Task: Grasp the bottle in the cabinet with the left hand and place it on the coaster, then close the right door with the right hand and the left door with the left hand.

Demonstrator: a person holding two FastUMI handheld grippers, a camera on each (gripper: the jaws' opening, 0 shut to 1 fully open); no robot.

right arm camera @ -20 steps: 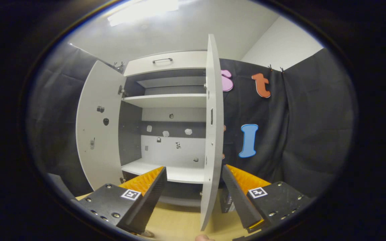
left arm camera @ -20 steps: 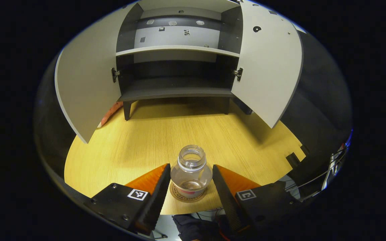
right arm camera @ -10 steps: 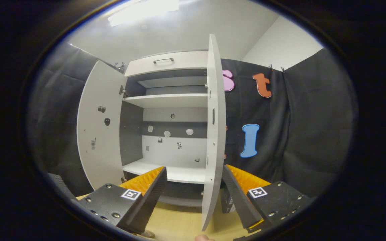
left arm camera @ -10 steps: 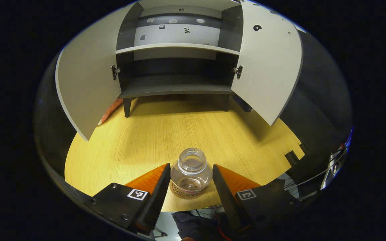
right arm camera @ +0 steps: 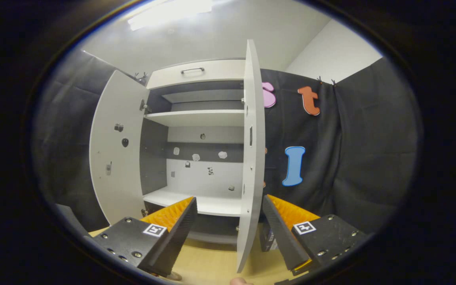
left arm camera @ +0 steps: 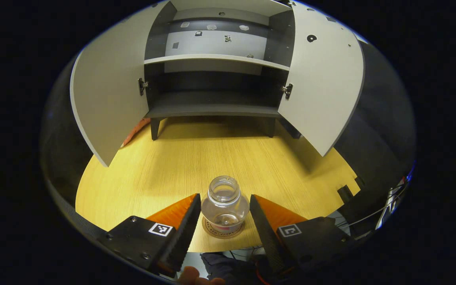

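Bottle placement looks done to me: the clear, capless jar stands upright on the round coaster near the front edge of the wooden table, well apart from the cabinet. My left gripper is spread wide around it, 1 finger on each side, and I see a sliver of gap at both, so I judge it released, not squeezed. What is left is 2 steps, since both doors stand swung out: the right door for my right hand, then the left door for my left. My left tongs sit low over the table, tilted down toward the jar, with the cabinet straight ahead. My right gripper is raised and level, jaws wide and holding nothing, facing the open shelves, with the edge of the right door running up between its fingers, not yet touched as far as I can tell.
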